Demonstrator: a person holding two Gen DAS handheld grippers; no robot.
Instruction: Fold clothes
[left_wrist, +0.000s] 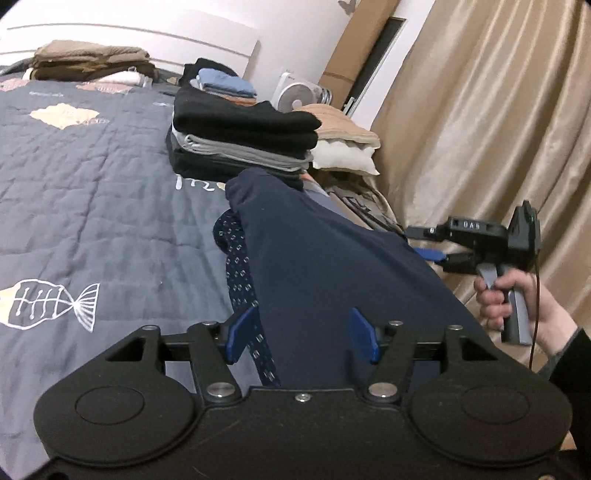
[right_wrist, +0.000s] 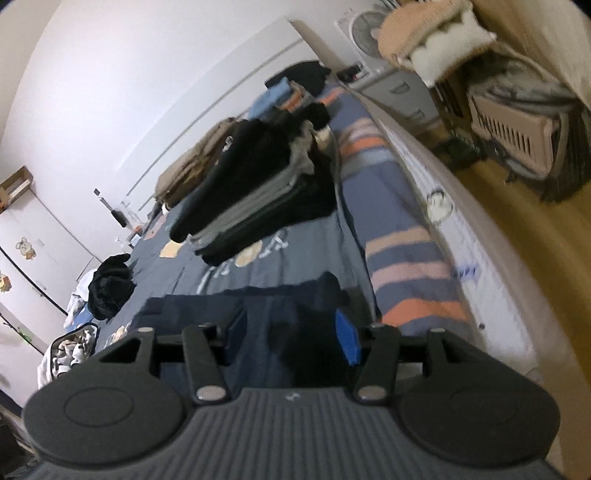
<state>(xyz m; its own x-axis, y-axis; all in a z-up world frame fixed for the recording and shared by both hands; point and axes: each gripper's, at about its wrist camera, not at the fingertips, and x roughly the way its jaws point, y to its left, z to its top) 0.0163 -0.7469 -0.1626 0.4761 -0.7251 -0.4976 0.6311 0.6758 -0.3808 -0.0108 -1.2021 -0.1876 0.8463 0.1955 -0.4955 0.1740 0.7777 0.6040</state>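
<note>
Where quilt (left_wrist: 92, 177) lies bare, room.

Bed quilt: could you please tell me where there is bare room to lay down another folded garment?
The quilt is bare left of the black-and-grey folded stack, down to the fish print. It is crowded on the right: the navy garment lies by that stack, with more piles near the headboard.

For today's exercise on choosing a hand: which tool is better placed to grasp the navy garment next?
Probably left. The left tool has its blue pads open astride the navy garment, close above it. The right tool sits at the garment's far edge beside the curtain.
</note>
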